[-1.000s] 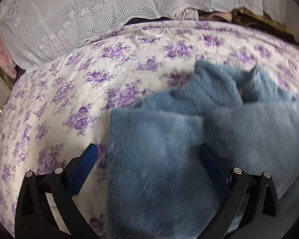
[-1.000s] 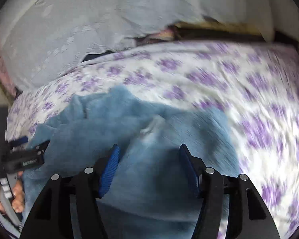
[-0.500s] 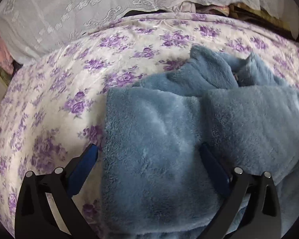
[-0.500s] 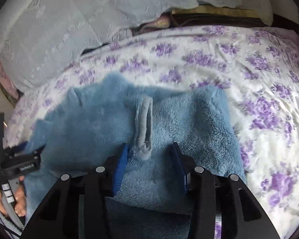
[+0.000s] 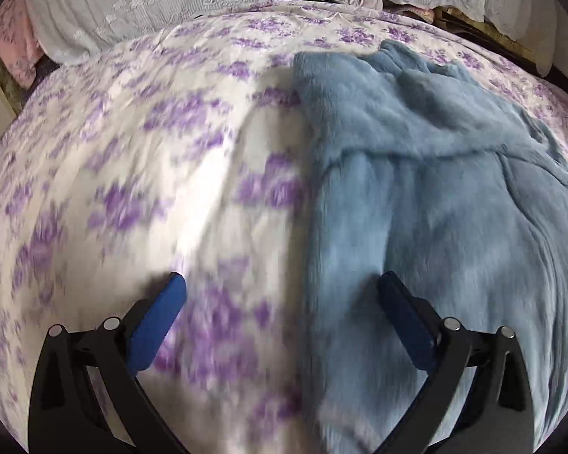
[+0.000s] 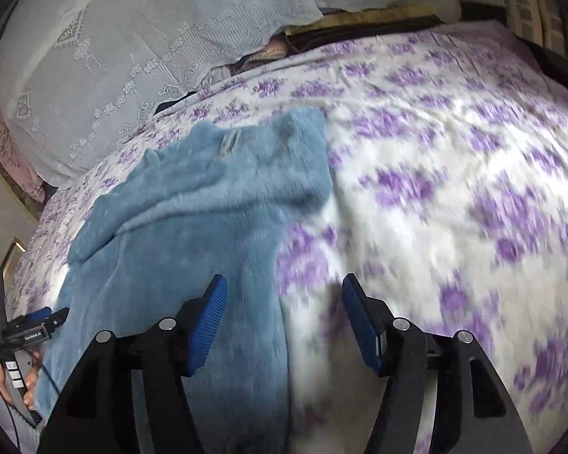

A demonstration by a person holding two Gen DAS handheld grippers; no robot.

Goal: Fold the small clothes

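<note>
Blue pads line both claws, and both stand released with nothing between the fingers. Our left claw [image 5: 280, 295] hangs over the bed with its left pad above bare floral sheet [image 5: 132, 174] and its right pad above the blue fleece garment [image 5: 435, 196]; the garment's straight left edge runs up between the two pads. Our right claw [image 6: 284, 299] mirrors this: its left pad is over the fleece [image 6: 193, 227], its right pad over the sheet [image 6: 454, 196], and the garment's right edge passes between them. We cannot tell whether either claw touches the cloth.

Outward, the sheet lies open to the left of the left claw and wide to the right of the right claw. At the far side a white lace cover [image 6: 132, 45] bounds the bed.

In the right wrist view the other gripper's body [image 6: 30, 327] bears small white lettering, too small for us to read surely.
</note>
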